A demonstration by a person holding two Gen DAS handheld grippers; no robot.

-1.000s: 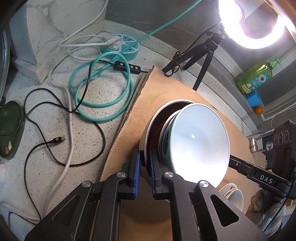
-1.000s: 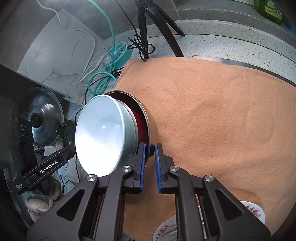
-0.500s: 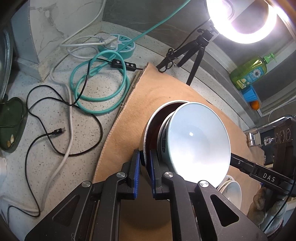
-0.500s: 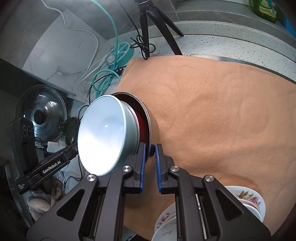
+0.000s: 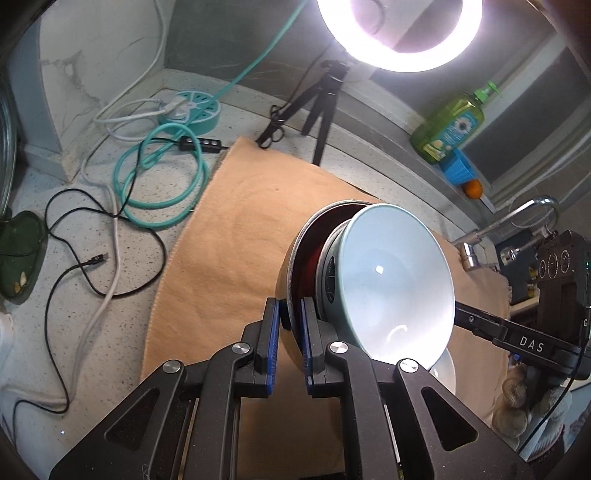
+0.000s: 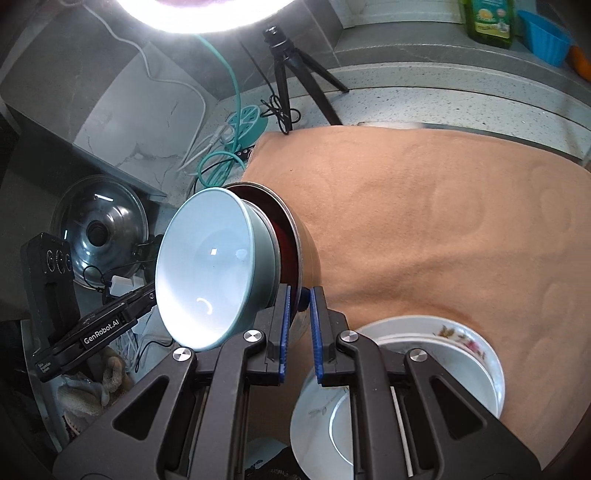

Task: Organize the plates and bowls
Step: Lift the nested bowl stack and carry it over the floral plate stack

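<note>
Both grippers carry one stack above the tan cloth point(image 5: 236, 251): a pale blue bowl point(image 5: 399, 280) nested in a steel bowl point(image 5: 295, 254) with a dark red inside. The left gripper point(image 5: 287, 321) has its jaws clamped on the steel bowl's rim from one side, and the right gripper point(image 6: 299, 314) is clamped on the same rim opposite. The cloth lies wide and bare ahead of the stack, reaching to the speckled bench point(image 5: 74, 229) at its left edge. There, teal and black cables point(image 5: 155, 184) coil near a round power strip point(image 5: 192, 110); a tripod point(image 5: 321, 99) stands at the cloth's far edge under a ring light point(image 5: 400, 33). Only the right wrist view shows the floral bowls point(image 6: 461, 343) stacked just below the grippers, and a pot lid point(image 6: 99, 229) beyond the bench. Only the left wrist view shows the tap point(image 5: 517, 218).
</note>
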